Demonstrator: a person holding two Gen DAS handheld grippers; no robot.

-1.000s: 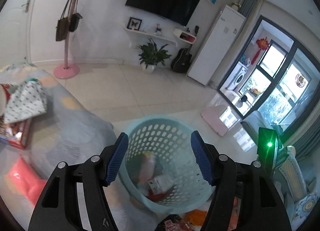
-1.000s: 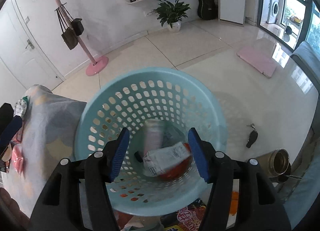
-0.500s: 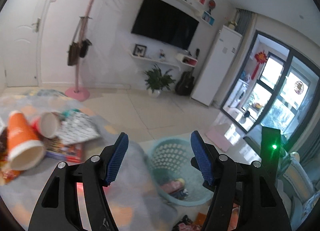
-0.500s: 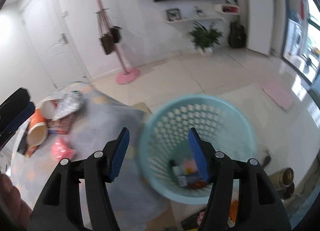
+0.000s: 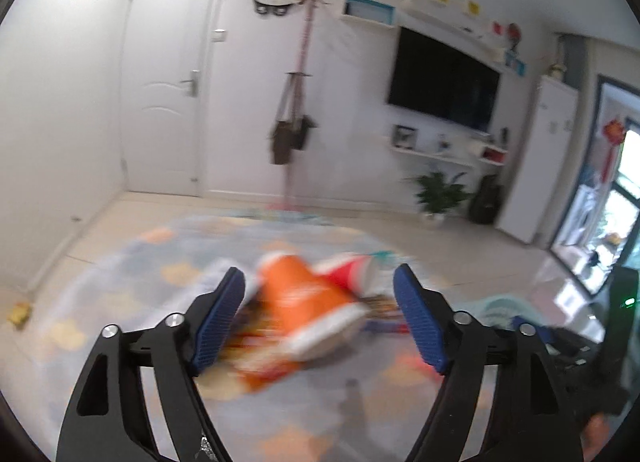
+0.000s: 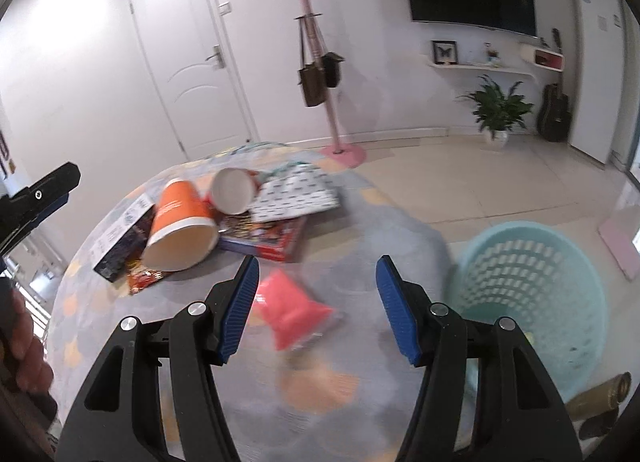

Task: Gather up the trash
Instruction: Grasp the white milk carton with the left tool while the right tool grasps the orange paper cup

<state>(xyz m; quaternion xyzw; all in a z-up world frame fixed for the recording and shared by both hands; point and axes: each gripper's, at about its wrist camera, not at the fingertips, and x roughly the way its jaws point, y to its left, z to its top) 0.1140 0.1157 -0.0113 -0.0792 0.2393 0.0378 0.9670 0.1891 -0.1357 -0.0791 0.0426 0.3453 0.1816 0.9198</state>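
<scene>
Clothed table — cups, packets, booklets.

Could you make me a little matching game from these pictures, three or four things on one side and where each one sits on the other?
Things:
1. orange cup
2. pink packet
3. teal basket
4. patterned paper bag

Places:
A. on the floor beside the table
B. on its side on the cloth, mouth toward the camera
C. between the right gripper fingers in view, on the cloth
D. on top of a red box, beyond the cups

Pairs: 1-B, 2-C, 3-A, 4-D
</scene>
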